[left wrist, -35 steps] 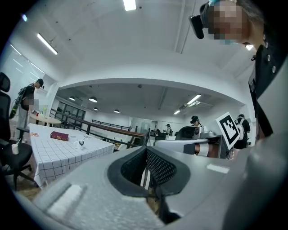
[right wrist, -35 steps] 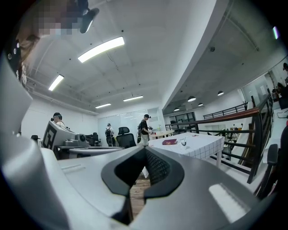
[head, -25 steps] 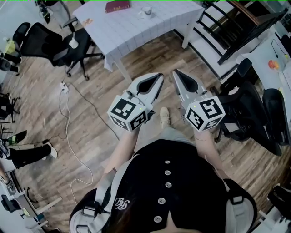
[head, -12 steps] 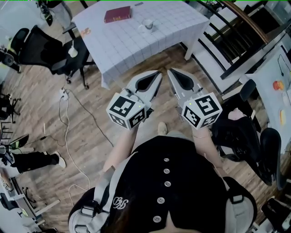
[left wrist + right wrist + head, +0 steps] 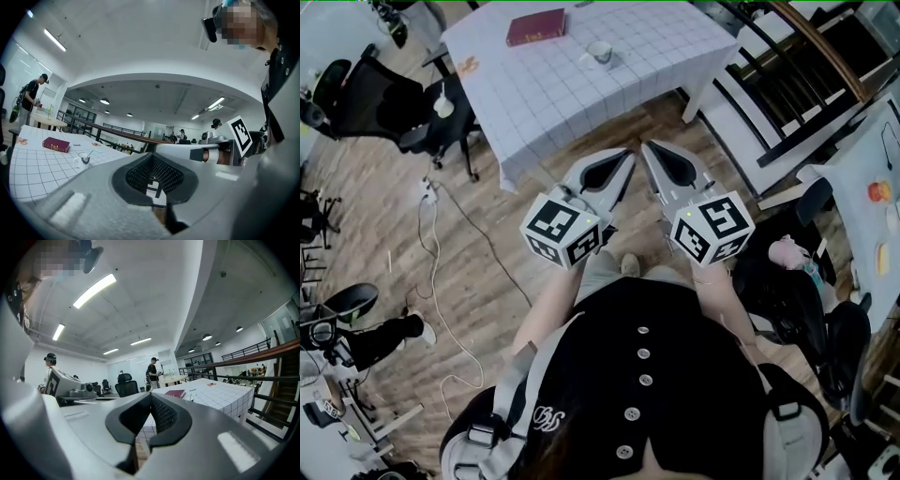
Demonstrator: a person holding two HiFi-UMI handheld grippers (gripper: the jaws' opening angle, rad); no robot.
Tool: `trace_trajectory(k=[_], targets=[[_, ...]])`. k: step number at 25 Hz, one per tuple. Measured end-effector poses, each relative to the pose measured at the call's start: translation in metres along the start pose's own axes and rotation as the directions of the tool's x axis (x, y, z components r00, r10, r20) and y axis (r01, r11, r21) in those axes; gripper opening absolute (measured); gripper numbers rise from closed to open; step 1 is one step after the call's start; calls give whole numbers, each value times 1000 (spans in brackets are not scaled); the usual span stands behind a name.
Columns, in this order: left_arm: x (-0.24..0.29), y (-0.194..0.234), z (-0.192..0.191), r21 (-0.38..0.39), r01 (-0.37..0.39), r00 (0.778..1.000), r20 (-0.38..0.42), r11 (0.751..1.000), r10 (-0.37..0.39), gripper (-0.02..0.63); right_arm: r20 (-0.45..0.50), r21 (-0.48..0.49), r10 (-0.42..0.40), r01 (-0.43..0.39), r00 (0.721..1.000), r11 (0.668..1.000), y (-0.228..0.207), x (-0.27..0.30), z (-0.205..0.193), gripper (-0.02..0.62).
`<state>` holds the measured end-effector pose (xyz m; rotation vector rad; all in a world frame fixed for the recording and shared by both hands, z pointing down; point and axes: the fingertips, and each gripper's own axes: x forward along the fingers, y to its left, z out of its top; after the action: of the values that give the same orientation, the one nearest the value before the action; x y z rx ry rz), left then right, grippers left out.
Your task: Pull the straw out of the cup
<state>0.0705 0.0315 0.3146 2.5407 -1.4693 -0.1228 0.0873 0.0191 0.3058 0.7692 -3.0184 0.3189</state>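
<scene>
Ahead, the table fills the top of the head view, covered with a white cloth ruled in squares and standing on a wood-plank floor. A black office chair stands at the table's left side, and a dark stair railing runs past its right side. The person, in a dark buttoned top, stands off the table's near edge, with bare floor between.

Both grippers are held out level toward the table, side by side and short of its near edge. The left gripper is clenched, its jaw tips pressed together with nothing between them. The right gripper is clenched in the same way and just as empty. Each carries its marker cube at the end away from the table.

A dark red book lies flat on the table near its far edge, toward the left side. The cup, small and pale, stands upright on the table to the right of the book and nearer the table's middle, well apart from both grippers. The straw is in the cup, its thin top bent over sideways above the rim.
</scene>
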Motion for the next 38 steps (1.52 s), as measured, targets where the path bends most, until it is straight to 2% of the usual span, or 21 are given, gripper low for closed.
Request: trace_trajectory(k=[8,14,21,26,38], targets=[[15,25,-9,-27,-11,1000,-20,1000,11,-2,-39,21,-1,2,999,1000,-17,16,-15,0],[41,50,-15,-42,7,999,-39,999,-8,-2,-60,30,-15,17,998,999,-44,43,-19,0],[79,112,-7,-51,12,999,-48,999,-14,-2,-71,31,-33,35,997,999,-80,99,-17,0],[110,158,7,-21,35,998,-54,999,-36,-2,-60,40,-53,56,997,998,-111,144,-9,0],[172,254,22,0,86,990,-115,996,-85,-2,-65,96,-126,132,990,987,-172,232,1,0]])
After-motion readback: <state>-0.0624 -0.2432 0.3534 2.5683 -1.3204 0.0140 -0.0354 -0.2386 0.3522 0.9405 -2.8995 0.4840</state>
